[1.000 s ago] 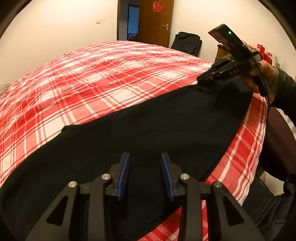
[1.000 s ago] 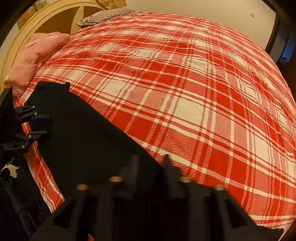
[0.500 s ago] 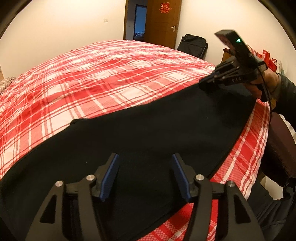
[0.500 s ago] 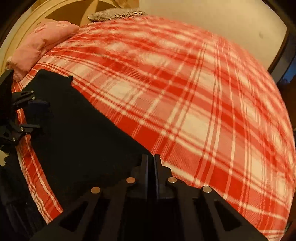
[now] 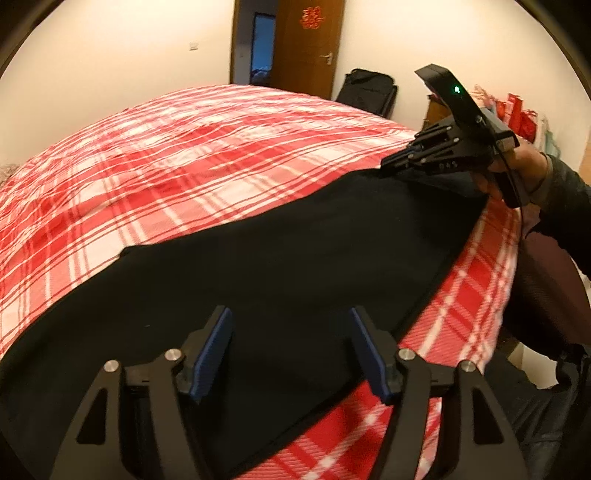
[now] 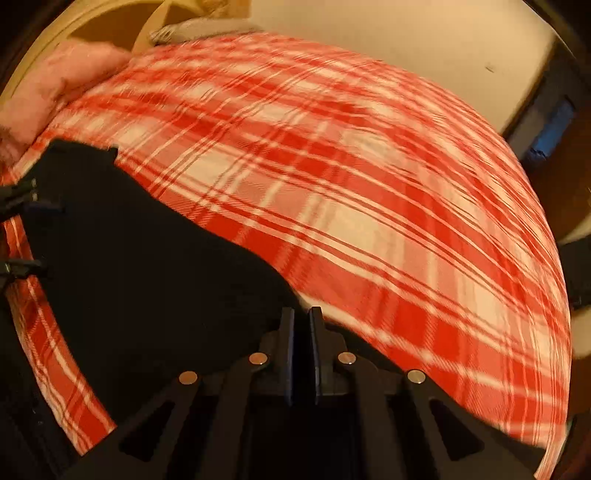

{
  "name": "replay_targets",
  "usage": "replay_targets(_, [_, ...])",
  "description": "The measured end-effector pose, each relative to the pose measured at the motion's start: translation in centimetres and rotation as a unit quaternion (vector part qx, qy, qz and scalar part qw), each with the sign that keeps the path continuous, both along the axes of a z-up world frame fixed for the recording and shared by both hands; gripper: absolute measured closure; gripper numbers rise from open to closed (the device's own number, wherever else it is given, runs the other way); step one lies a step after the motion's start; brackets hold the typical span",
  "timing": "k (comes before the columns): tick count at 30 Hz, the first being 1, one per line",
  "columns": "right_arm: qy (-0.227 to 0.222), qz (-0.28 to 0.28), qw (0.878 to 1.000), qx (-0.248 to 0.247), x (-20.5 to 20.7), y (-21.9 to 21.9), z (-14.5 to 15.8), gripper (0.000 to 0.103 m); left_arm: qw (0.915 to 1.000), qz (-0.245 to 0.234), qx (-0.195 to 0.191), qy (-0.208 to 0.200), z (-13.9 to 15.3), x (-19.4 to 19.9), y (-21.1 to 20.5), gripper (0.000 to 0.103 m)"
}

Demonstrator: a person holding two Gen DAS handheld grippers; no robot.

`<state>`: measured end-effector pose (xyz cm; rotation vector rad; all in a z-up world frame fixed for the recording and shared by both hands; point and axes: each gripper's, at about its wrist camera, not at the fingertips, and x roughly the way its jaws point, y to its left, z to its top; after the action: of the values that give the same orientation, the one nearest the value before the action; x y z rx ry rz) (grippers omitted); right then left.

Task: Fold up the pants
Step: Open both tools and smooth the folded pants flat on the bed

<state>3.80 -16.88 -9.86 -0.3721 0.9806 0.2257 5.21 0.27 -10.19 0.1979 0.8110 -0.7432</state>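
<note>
Black pants (image 5: 295,258) lie stretched along the near edge of a red plaid bed (image 5: 184,166). My left gripper (image 5: 290,314) hovers open just above the middle of the cloth, blue pads wide apart with nothing between them. My right gripper (image 5: 388,164), held by a hand, is shut on the far end of the pants and holds that corner a little off the bedspread. In the right wrist view the right gripper (image 6: 301,317) pinches the edge of the pants (image 6: 129,258). The left gripper (image 6: 26,229) shows open at the left border.
A pink pillow (image 6: 48,85) and a curved headboard (image 6: 92,26) are at one end of the bed. A wooden door (image 5: 306,44), a black bag (image 5: 369,92) and red bags (image 5: 517,118) stand beyond the other end. A dark sleeve (image 5: 565,206) is at the bed's edge.
My left gripper has opened wider over the pants. My right gripper has closed on the pants' end, and both views have shifted slightly.
</note>
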Motion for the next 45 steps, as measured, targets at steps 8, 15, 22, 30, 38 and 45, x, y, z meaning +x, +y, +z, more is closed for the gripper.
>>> replay_targets(8, [-0.055, -0.157, 0.982, 0.092, -7.9, -10.1, 4.3, 0.075, 0.9950, -0.096, 0.001, -0.025, 1.1, -1.7, -5.7, 0.035])
replay_targets(15, [-0.066, -0.231, 0.949, 0.207, -13.8, -14.2, 5.0, 0.059, 0.9862, -0.158, 0.019, -0.047, 1.5, -3.0, -11.0, 0.043])
replay_targets(22, [-0.053, -0.103, 0.978, 0.174, -11.1, -5.8, 3.5, 0.059, 0.9840, -0.164, 0.066, -0.026, -0.5, -3.0, -12.6, 0.062])
replay_targets(30, [-0.030, -0.025, 0.998, 0.042, -9.9, -0.3, -0.5, 0.059, 0.9869, -0.155, 0.045, -0.001, -0.4, -2.6, -11.0, 0.078])
replay_targets(38, [-0.045, -0.019, 0.999, -0.008, -10.1, -0.1, -0.1, 0.096, 0.9848, -0.172, 0.027, -0.002, 0.2, -3.6, -11.2, 0.098])
replay_targets(45, [-0.030, -0.023, 0.999, 0.003, -11.1, -0.5, -0.4, 0.098, 0.9809, -0.193, 0.021, 0.008, -0.2, -4.4, -11.1, 0.098])
